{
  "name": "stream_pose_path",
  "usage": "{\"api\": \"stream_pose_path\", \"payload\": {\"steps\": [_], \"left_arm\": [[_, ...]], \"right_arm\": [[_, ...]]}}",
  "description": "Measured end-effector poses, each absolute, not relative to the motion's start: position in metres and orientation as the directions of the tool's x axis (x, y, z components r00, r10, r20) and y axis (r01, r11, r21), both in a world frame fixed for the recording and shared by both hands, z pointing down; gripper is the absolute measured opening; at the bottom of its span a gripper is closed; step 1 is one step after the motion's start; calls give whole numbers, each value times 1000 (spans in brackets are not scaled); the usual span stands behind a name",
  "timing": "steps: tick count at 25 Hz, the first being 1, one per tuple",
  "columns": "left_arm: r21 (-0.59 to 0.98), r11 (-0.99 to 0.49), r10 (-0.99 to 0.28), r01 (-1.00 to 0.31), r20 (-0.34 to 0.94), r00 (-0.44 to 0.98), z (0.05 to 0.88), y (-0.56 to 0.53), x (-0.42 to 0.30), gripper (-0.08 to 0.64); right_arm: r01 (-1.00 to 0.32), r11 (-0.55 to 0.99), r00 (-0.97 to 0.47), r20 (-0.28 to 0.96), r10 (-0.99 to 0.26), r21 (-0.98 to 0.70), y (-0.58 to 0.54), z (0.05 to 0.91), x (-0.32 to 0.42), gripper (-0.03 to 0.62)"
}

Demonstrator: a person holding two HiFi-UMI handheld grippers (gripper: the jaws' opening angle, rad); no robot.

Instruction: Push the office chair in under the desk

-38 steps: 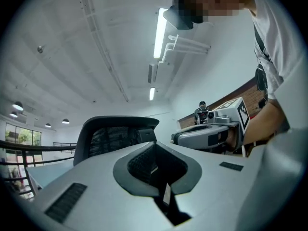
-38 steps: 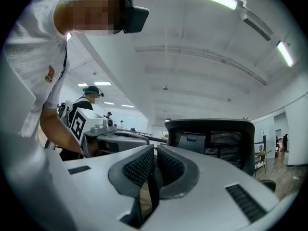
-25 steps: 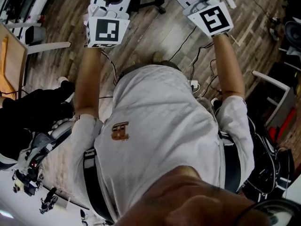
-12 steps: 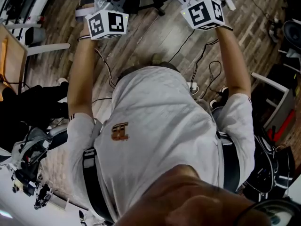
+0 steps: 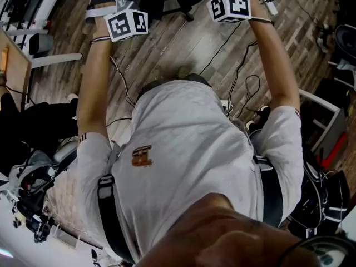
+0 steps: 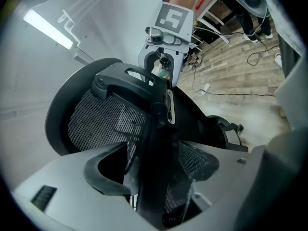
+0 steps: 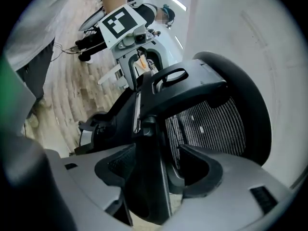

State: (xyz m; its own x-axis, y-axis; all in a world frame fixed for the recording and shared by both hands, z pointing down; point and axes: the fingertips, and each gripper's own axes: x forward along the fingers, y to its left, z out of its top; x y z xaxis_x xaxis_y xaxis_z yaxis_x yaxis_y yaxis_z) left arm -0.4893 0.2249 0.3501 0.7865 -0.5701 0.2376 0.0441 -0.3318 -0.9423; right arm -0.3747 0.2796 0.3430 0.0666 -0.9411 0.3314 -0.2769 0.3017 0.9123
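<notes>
The office chair (image 6: 120, 114) stands in front of the person on the wood floor (image 5: 183, 43). In the head view only a dark piece of it shows at the top edge, cut off by the frame. Beyond its back there is a plain white wall (image 7: 250, 42). The floor at the sides is open, with thin cables (image 5: 236, 54) lying near the person. The chair has a black mesh back in a curved black frame. The left tongs (image 6: 161, 167) are closed on the frame's upright bar, and the right tongs (image 7: 159, 170) grip the back from the other side. In the head view their tips are hidden
</notes>
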Motion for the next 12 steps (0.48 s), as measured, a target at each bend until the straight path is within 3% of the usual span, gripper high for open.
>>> {"api": "stream_pose_path", "payload": {"steps": [12], "left_arm": [[-957, -281, -634, 72, 241, 735, 369, 202, -474, 344]], "right_arm": [[-139, 319, 139, 338, -931, 937, 258, 366, -344, 265]]}}
